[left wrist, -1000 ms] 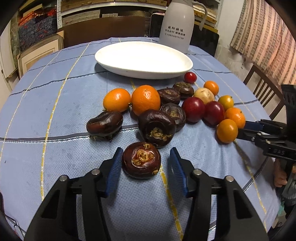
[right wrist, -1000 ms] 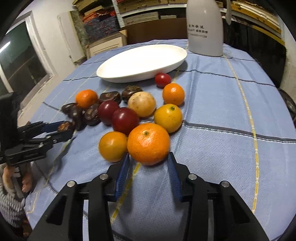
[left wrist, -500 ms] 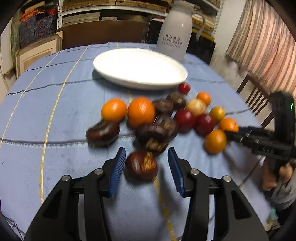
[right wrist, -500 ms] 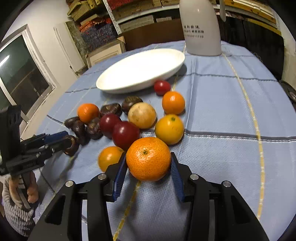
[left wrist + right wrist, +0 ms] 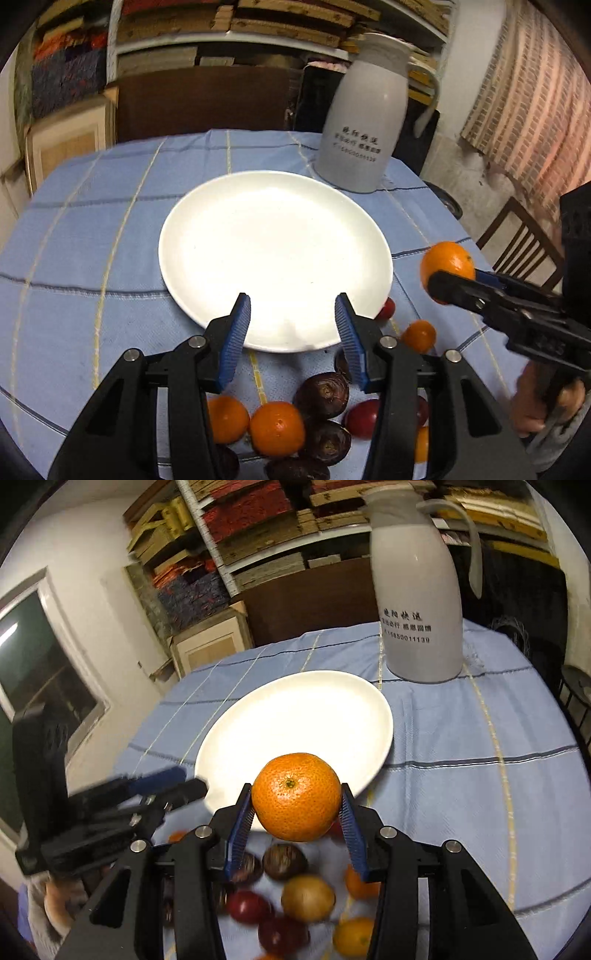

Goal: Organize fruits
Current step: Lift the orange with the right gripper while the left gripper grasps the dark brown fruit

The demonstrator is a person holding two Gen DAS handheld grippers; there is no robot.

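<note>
Right wrist view: right claw (image 5: 296,814) is clamping an orange (image 5: 295,796), hovering at the white plate's (image 5: 295,716) near rim. Left claw (image 5: 291,330) is closing on nothing, parted, facing the plate's near edge from the counter's (image 5: 74,258) near side.

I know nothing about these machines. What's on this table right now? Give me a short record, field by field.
Surface: round table with a blue striped tablecloth
Plate: white plate, nothing on it
Right claw: shut on an orange, lifted off the table near the plate
Left claw: jaws closing, nothing between them, pointing at the plate
Loose fruit: dark brown fruits, small oranges and red fruits lying on the cloth in front of the plate
Behind plate: tall white jug
</note>
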